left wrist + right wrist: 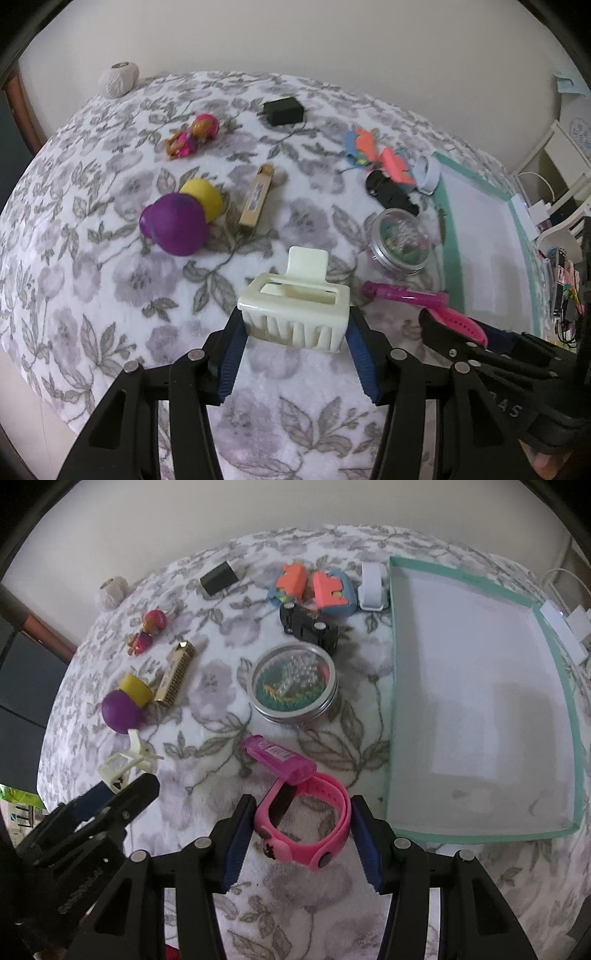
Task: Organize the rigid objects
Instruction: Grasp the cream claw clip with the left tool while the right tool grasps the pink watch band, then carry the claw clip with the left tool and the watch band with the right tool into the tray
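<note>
The left claw [293,332] is clamped on a cream hair clip [295,306], its blue pads pressing the two short ends of the toothed body. The right claw [303,827] is clamped across a pink wristband [306,823], one pad on each outer side of the loop. Both things appear raised a little above the floral blanket [92,277], though the height is hard to judge.

In the right wrist view the teal-rimmed tray [393,686] lies at about 2 o'clock from the wristband, its white floor bare. A pink case [277,757] sits just beyond the band at 11 o'clock, and the round tin [295,681] with its clear lid lies further on at 12 o'clock. In the left wrist view a purple and yellow toy [177,221] rests at 10 o'clock from the clip, with a small doll [192,134] beyond it.

The clip looks light, hard and glossy, so it could slip or pivot; the flat ends now pinched seem the safest hold, since the thin teeth may snap and squeezing the top tab would spring it open. The wristband is probably soft silicone and very light; a hold across the loop lets it flex and sag, so the thicker buttoned end would likely give a steadier grip.
</note>
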Motion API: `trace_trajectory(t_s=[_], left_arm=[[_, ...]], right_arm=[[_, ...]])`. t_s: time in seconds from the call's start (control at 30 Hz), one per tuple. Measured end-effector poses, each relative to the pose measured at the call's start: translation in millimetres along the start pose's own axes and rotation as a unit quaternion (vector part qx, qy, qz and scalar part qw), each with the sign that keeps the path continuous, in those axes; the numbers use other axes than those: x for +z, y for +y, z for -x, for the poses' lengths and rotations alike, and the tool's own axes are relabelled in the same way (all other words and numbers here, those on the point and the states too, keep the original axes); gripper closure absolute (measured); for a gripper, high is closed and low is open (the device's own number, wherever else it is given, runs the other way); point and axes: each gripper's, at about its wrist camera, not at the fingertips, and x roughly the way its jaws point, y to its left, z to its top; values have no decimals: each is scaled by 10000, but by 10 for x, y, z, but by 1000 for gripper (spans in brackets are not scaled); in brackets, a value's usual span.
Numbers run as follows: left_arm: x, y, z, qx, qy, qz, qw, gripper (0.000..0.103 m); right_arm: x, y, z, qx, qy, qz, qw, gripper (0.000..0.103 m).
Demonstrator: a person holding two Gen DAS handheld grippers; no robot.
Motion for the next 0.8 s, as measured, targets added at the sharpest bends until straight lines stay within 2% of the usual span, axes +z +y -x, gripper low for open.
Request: trace_trajectory(t_s=[0.13, 0.33, 0.5, 0.8], left_arm=[[29, -26, 41, 57, -15, 54, 10000, 48], [87, -88, 114, 31, -97, 123, 9999, 48], [205, -256, 157, -40, -119, 89, 9999, 48], [621, -948, 275, -443, -396, -194, 9980, 48]], right_arm=[[-5, -85, 110, 66, -140, -156, 9998, 49], [80, -123, 340, -21, -819, -256, 9963, 49], [144, -228, 440, 118, -1018, -452, 9937, 49], [409, -612, 1032, -571, -1931, -772, 9765, 49]])
